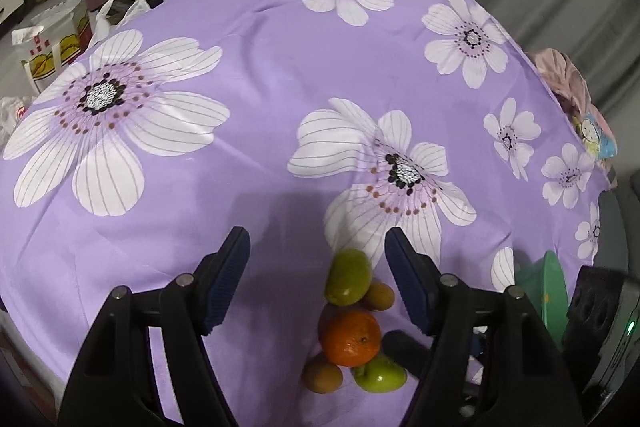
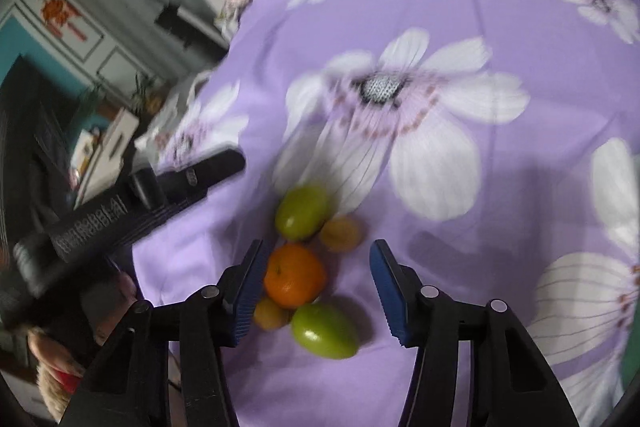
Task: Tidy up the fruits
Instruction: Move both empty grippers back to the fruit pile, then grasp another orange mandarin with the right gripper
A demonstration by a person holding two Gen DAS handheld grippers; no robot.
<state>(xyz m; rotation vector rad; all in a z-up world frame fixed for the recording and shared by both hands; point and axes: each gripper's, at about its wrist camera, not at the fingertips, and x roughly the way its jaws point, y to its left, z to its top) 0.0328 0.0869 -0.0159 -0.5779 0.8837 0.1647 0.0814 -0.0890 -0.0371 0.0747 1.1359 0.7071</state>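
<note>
Between our two grippers, on the purple flowered cloth [image 1: 280, 75], lies a touching cluster of fruit: an orange [image 1: 350, 338], two green fruits [image 1: 348, 277] and two small brownish ones [image 1: 322, 373]. Our left gripper [image 1: 316, 281] stands spread wide and empty, the heap just ahead between its fingers toward the right one. Our right gripper [image 2: 316, 291] is parted too, gripping nothing, its left finger beside the orange [image 2: 295, 275].
</note>
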